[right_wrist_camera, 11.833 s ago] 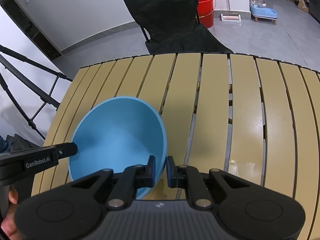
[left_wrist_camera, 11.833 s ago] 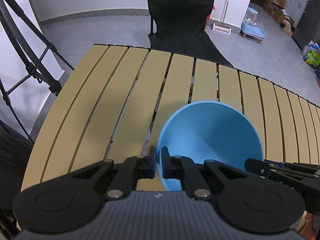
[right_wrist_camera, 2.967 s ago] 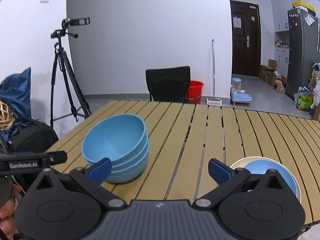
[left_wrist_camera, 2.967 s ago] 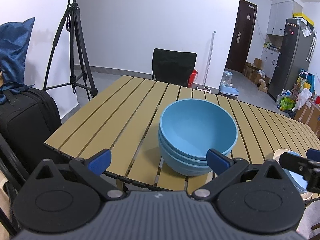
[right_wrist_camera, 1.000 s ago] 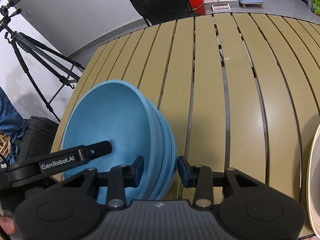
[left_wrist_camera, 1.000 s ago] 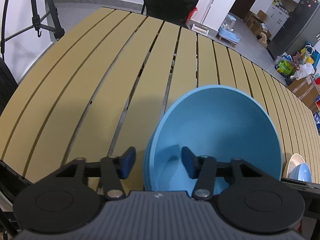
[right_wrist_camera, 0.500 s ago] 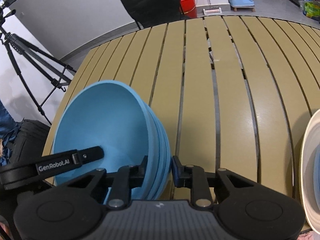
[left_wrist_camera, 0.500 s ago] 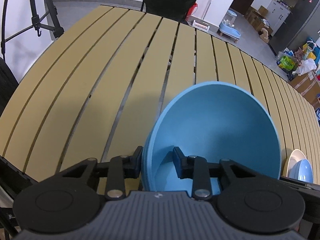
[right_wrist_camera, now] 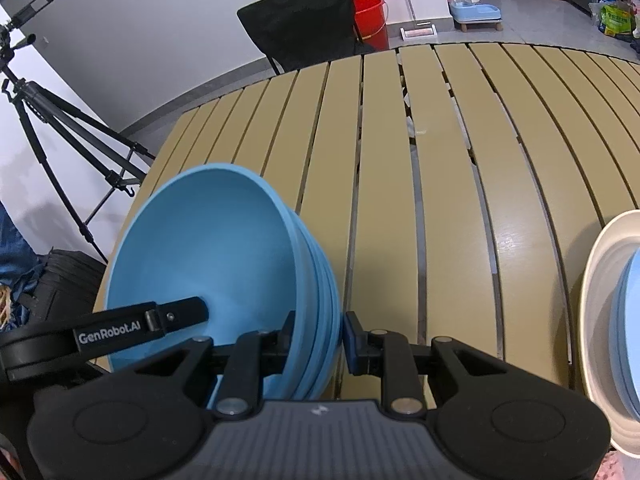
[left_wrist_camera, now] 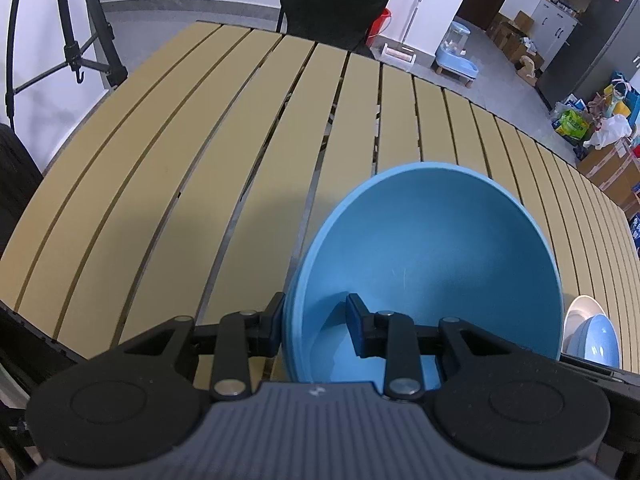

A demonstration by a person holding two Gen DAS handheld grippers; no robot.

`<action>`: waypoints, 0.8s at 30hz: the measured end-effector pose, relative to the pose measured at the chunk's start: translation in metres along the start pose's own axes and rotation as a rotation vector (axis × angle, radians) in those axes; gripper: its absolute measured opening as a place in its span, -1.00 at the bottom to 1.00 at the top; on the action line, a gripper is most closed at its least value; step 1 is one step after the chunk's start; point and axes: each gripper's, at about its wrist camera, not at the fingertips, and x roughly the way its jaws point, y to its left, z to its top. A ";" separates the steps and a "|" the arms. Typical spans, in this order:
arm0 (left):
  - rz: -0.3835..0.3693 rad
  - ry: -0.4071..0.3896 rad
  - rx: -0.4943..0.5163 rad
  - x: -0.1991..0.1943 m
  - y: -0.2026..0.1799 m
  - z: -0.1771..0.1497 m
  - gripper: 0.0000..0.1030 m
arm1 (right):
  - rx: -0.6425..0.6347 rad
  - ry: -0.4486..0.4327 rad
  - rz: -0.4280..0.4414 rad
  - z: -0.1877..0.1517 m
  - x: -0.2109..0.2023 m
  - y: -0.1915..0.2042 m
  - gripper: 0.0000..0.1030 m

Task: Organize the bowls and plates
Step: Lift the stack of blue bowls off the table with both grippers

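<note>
The stack of blue bowls (left_wrist_camera: 432,264) sits at the near left of the slatted worktop (left_wrist_camera: 200,160), and it is now pinched from both sides. The left gripper (left_wrist_camera: 316,320) has its jaws narrowed onto the stack's left rim, one finger outside and one inside the top bowl; the right gripper (right_wrist_camera: 318,334) clamps the right rim the same way. A second ago both sets of jaws stood wider with the rims loose between them, so the two-handed grip looks just completed, and the stack seems ready to be lifted or shifted. To the right, near the edge, a white plate (right_wrist_camera: 596,280) carries a smaller blue dish (left_wrist_camera: 598,340).
</note>
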 end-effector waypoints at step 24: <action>-0.045 -0.067 0.088 -0.050 -0.073 -0.024 -0.38 | 0.064 -0.112 -0.004 -0.021 -0.080 -0.044 -0.58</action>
